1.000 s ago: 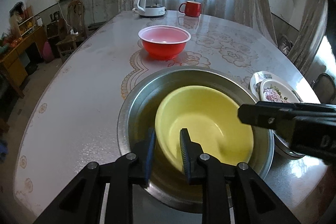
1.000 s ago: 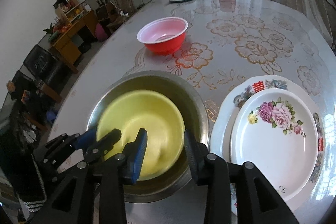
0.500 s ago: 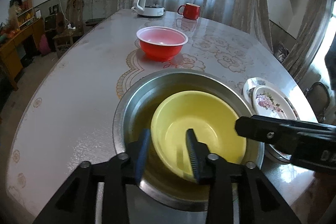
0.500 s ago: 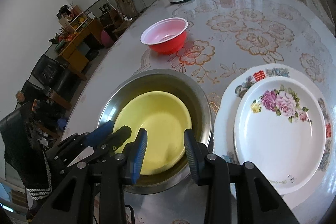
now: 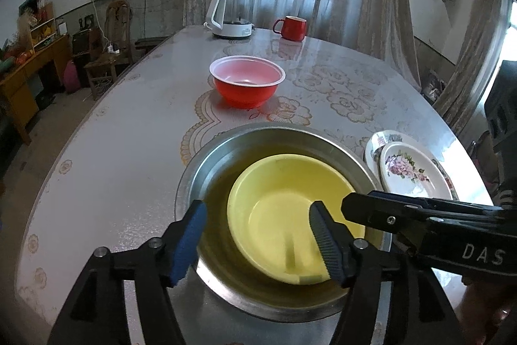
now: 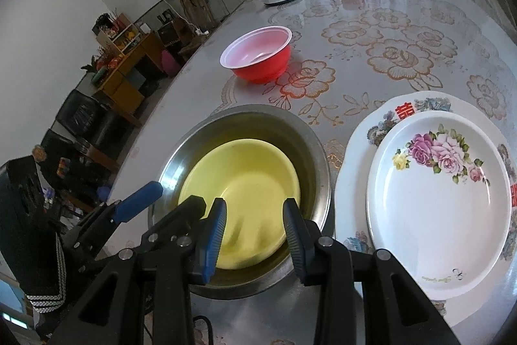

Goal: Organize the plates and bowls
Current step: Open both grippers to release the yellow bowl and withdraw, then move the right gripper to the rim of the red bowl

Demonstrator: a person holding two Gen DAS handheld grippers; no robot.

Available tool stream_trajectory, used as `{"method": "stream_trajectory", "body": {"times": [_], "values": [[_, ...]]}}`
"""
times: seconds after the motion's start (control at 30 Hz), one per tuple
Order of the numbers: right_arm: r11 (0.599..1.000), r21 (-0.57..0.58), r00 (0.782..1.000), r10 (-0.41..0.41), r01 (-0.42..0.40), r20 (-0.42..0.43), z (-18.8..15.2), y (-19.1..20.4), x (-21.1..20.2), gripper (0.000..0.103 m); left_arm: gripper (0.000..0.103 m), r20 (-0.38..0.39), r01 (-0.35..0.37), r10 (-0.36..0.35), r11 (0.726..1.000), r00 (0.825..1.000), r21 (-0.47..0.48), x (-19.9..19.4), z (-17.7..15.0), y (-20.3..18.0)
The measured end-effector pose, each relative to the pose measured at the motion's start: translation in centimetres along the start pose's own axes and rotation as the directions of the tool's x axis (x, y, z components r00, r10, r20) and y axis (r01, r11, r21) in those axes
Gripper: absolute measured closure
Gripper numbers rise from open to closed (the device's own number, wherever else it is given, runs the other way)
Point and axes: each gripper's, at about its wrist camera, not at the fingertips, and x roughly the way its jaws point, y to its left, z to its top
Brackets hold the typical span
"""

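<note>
A yellow bowl [image 5: 290,209] sits inside a steel basin [image 5: 206,170] near the table's front edge; both also show in the right wrist view, the bowl [image 6: 245,180] and the basin [image 6: 310,151]. My left gripper [image 5: 258,235] is open and empty above the basin's near side. My right gripper [image 6: 255,228] is open and empty above the bowl's near rim. A red bowl [image 5: 247,84] stands farther back on the table. Two flowered plates [image 6: 439,183] are stacked to the right of the basin.
A white kettle [image 5: 231,13] and a red mug [image 5: 290,28] stand at the far end of the oval table [image 5: 113,134]. Chairs and a wooden shelf are off the table's left side. The right gripper's body [image 5: 436,222] reaches in from the right.
My left gripper let go of the yellow bowl's rim, opened wide and rose. My right gripper pulled back and up a little. The yellow bowl stays in the basin.
</note>
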Motion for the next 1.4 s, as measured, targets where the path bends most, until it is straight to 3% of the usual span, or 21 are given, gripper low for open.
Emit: {"method": "stream_trajectory", "body": {"times": [0.33, 0.73, 0.97, 1.17, 1.4], "values": [[0.999, 0.005, 0.999, 0.035, -0.035, 0.025, 0.5, 0.1, -0.8, 0.067, 0.022, 0.017, -0.007, 0.007, 1.000, 1.000, -0.013, -0.5, 0.9, 0.1], [0.999, -0.011, 0.999, -0.030, 0.030, 0.038, 2.9, -0.7, -1.0, 0.067, 0.011, -0.003, 0.020, -0.020, 0.996, 1.000, -0.092, 0.2, 2.4, 1.4], [0.993, -0.030, 0.993, -0.113, 0.114, 0.016, 6.5, -2.0, -0.3, 0.064, 0.004, 0.011, -0.022, 0.023, 0.995, 1.000, -0.100, 0.6, 3.9, 2.5], [0.992, -0.004, 0.992, -0.122, 0.122, -0.006, 9.8, -3.7, 1.2, 0.061, 0.002, 0.002, -0.047, 0.047, 0.992, 0.999, -0.113, 1.8, 5.3, 4.0], [0.992, 0.000, 0.990, -0.128, 0.128, -0.059, 12.5, -4.7, 3.8, 0.060, 0.002, -0.008, -0.061, 0.061, 0.978, 0.998, -0.202, 3.2, 6.0, 7.3]]}}
